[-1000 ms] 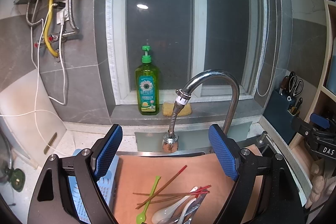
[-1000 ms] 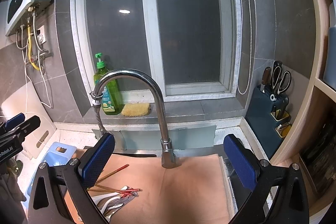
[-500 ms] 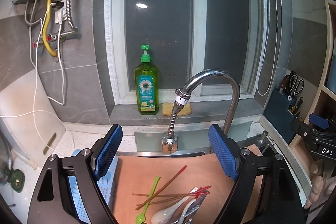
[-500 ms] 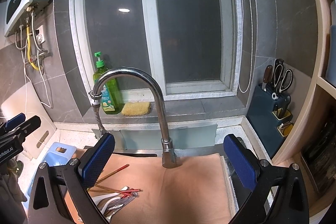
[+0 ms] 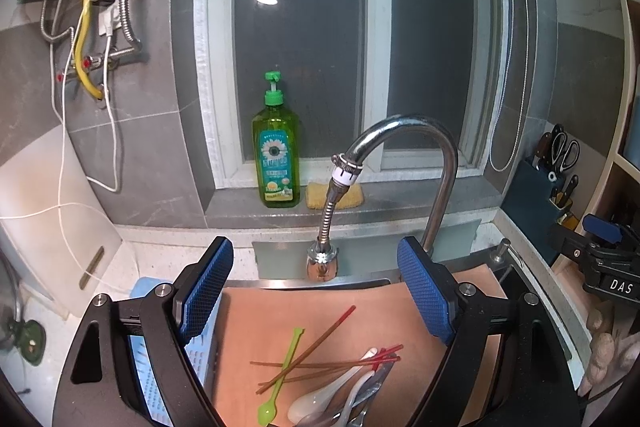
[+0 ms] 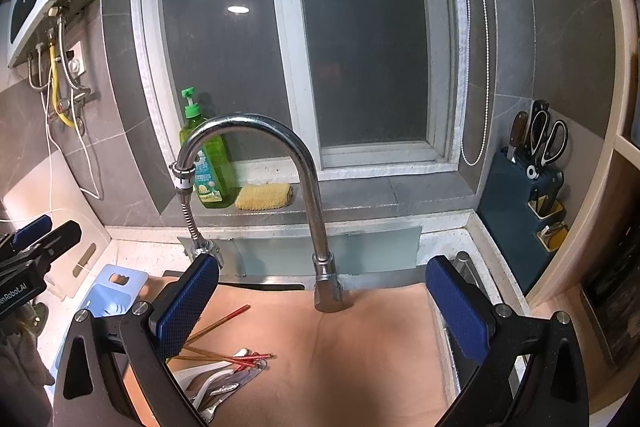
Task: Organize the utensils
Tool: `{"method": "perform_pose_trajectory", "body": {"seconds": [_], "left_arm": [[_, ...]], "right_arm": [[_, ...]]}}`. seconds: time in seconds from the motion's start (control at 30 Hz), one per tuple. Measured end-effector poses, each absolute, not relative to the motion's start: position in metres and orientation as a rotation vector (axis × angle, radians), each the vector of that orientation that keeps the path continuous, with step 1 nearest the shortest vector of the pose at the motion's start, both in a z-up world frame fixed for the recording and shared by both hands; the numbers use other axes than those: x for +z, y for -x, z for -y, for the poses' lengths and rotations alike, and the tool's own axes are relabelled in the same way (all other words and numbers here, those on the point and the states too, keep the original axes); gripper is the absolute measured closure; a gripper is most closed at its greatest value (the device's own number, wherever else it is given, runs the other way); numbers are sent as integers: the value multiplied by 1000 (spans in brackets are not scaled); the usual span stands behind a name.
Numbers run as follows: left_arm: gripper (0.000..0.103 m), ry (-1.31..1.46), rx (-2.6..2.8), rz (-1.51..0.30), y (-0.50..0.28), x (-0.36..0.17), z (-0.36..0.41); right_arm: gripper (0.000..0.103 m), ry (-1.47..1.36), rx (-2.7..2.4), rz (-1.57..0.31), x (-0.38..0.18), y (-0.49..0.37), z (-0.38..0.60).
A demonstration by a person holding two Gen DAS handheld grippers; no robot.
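Currently I hold the left gripper (image 5: 316,291) and right gripper (image 6: 322,311) wide apart and empty above the mat (image 6: 360,359), since nothing is selected. The utensil pile (image 5: 332,379) lies left of the faucet (image 6: 316,227), the blue tray (image 6: 116,291) farther left.

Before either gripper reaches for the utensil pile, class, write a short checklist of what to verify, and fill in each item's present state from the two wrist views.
1. Left gripper open and holding nothing: ok.
2. Right gripper open and holding nothing: ok.
3. Chopsticks separated for a clean single pick: not ok, they cross each other and the green spoon.
4. White spoons free of other items: not ok, chopstick ends lie over them.
5. Blue tray within view as a destination: ok.
6. Tray compartments free: cannot tell.
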State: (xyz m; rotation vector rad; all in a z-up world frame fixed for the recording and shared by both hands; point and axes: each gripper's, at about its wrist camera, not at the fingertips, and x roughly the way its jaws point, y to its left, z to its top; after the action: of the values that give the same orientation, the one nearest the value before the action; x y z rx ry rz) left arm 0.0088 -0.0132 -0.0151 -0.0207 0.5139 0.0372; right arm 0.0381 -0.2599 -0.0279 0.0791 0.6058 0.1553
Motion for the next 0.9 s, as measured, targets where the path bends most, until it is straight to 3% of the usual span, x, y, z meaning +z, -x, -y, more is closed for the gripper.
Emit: {"method": "perform_pose_trajectory", "body": {"seconds": [0.3,0.8,0.9], "left_arm": [[19,27,68,-575,-10,-35,0],[19,99,94,-883,4,-128,-34],[20,143,71,-931,9,-144,-34]], "right_arm": [[1,-109,219,-676,-48,-49,260],[1,-215,399,-961,-141,-81,251],[7,-219,436,-1005,-153,-82,243]]}}
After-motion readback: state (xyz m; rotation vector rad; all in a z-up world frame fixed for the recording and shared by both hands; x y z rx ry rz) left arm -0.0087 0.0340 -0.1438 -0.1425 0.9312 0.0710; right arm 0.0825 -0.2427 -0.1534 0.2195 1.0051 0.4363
